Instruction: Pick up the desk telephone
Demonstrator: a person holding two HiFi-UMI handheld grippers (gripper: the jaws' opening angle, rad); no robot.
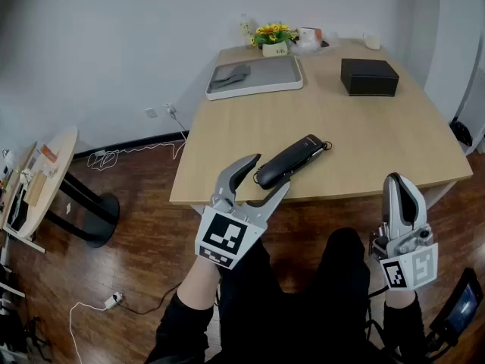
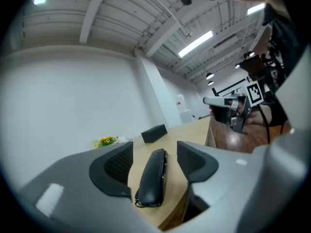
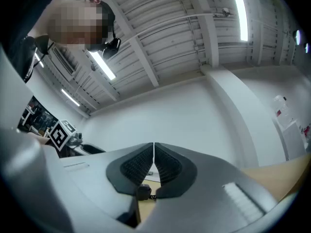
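Note:
A black telephone handset (image 1: 289, 160) lies flat near the front edge of the light wooden table (image 1: 364, 127), with a short cord at its far end. My left gripper (image 1: 261, 177) is open at the table's front edge, its jaws on either side of the handset's near end without touching it. In the left gripper view the handset (image 2: 152, 176) lies between the two dark pads (image 2: 114, 166). My right gripper (image 1: 400, 192) is shut and empty, held below the table's front right edge. The right gripper view shows its pads (image 3: 167, 166) pressed together.
A black box (image 1: 368, 76) stands at the table's back right. A white tray (image 1: 256, 76) with grey cloth sits at the back left, and yellow flowers (image 1: 273, 33) are behind it. A small round side table (image 1: 42, 180) stands at the left on the wooden floor.

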